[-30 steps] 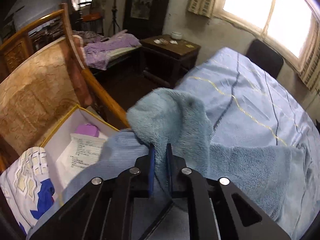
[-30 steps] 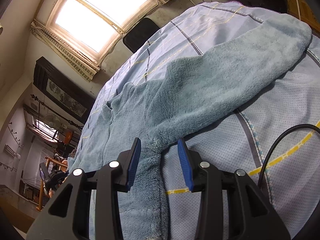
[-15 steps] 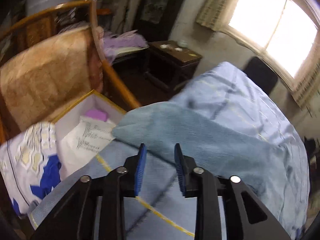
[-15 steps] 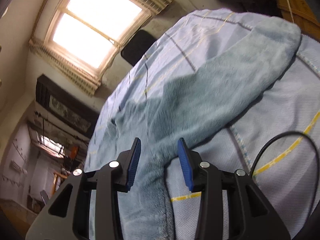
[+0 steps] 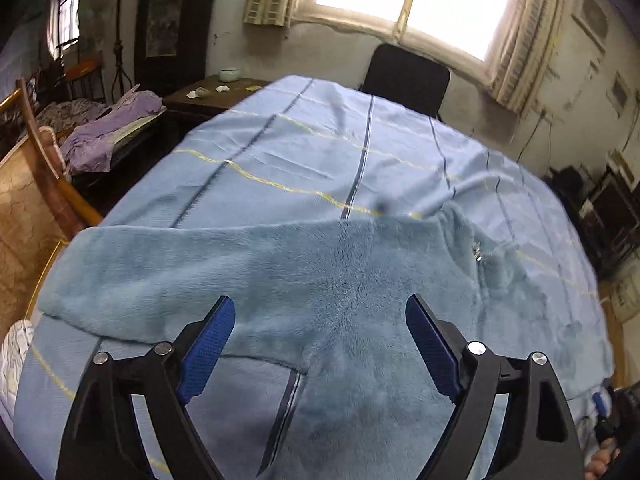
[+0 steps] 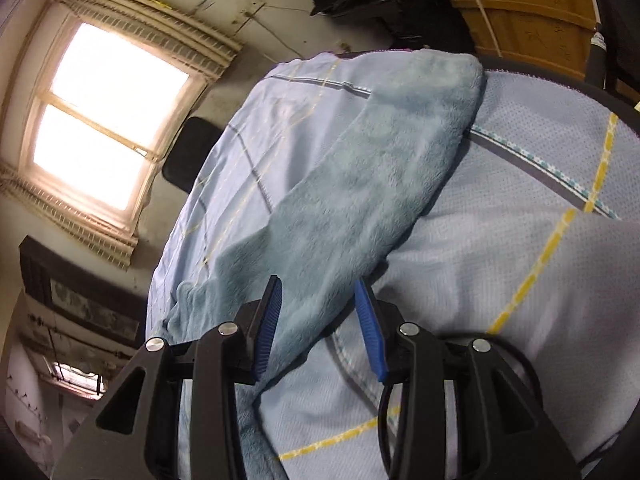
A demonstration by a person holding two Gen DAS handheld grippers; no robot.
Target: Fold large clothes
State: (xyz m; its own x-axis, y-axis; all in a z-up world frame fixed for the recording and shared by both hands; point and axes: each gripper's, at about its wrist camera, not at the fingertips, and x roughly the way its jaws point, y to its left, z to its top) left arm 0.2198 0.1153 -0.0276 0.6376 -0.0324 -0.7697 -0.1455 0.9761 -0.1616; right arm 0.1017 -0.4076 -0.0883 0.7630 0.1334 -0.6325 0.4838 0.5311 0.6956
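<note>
Fluffy blue fleece garment [image 5: 320, 276] spread flat on blue striped bedsheet [image 5: 320, 160], left gripper [image 5: 320, 340] wide open above garment, empty, right gripper [image 6: 318, 312] part-open over garment's sleeve [image 6: 380, 152], holding nothing, small bowl [image 5: 229, 75] on nightstand [image 5: 208, 94] beyond bedsheet, contents unclear.

Both the left tongs [image 5: 320, 332] and the right tongs [image 6: 318, 320] are showing black angular frames with silver screws and ribbed blue pads [image 5: 208, 350], a black cable [image 6: 386, 420] looping beside the right.
</note>
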